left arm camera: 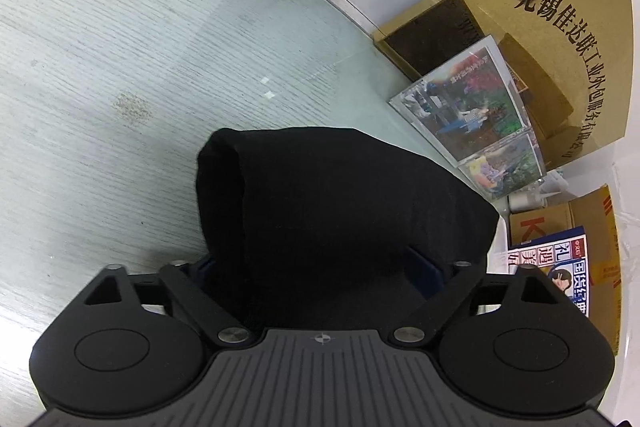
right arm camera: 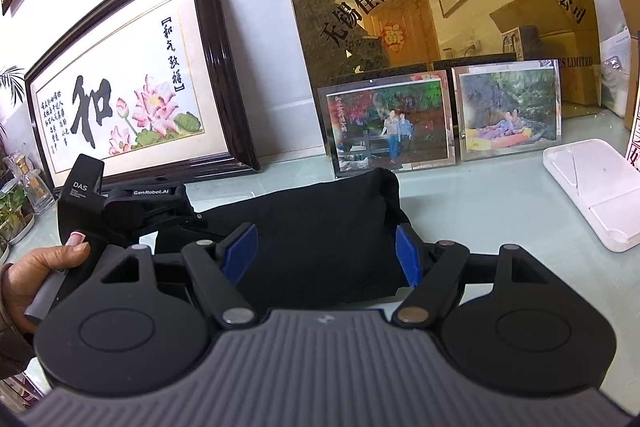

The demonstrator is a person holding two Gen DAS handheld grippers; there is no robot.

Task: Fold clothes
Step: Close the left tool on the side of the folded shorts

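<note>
I'm working over a pale glass-topped table [right arm camera: 480,195] pushed against a white wall, with a dark-framed lotus picture [right arm camera: 132,99] leaning at the left, then a gold plaque [right arm camera: 440,7] with two framed photos [right arm camera: 390,125] propped before it, and a white plastic tray [right arm camera: 596,187] at the far right. On the left of my right-wrist view a hand [right arm camera: 40,275] grips the left gripper [left arm camera: 320,267], whose jaws stand wide around one end of the folded black garment [right arm camera: 316,227]; its own camera is so filled with dark cloth that I can't tell whether the pads press on it. The garment lies bundled on the table in front of the photos. My right gripper [right arm camera: 326,251] straddles its near end, blue pads [right arm camera: 242,247] set wide, seemingly touching the fabric on both sides.
</note>
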